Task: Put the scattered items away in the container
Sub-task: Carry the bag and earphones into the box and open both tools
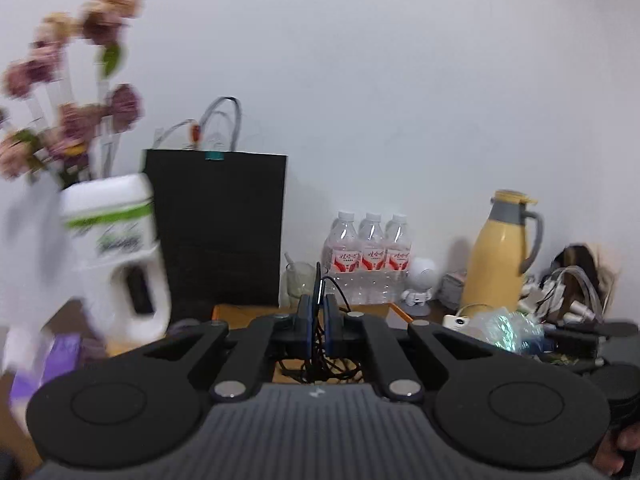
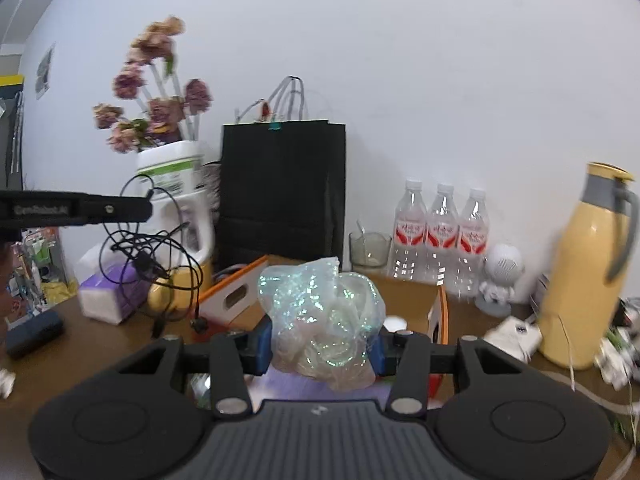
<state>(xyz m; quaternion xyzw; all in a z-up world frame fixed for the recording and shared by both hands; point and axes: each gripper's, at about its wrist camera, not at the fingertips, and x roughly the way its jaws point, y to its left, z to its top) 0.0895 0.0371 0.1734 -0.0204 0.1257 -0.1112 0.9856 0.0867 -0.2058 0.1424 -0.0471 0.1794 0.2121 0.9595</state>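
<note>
A black paper bag (image 2: pixel 283 184) is stood at the wall behind an orange-trimmed cardboard box (image 2: pixel 434 300) on the surface. An iridescent plastic bundle (image 2: pixel 324 320) is pinched by the right claw (image 2: pixel 322 350) above the box. A tangled black cable (image 1: pixel 320 356) is clamped by the left claw (image 1: pixel 319 312). Bottle labels unreadable.

Right tongs (image 2: pixel 322 350) clamped on crumpled iridescent clear plastic bag (image 2: pixel 324 320), blue pads pressing both sides. Beyond bag: open cardboard box with orange edges (image 2: pixel 438 312) on brown wooden bench (image 2: pixel 80 336). At left, left tongs (image 2: pixel 146 208) dangling tangled black cable (image 2: pixel 156 248) above bench, beside box. Against wall: black paper bag (image 2: pixel 284 184), three clear water bottles (image 2: pixel 440 236), yellow thermos jug (image 2: pixel 588 272) at right.
</note>
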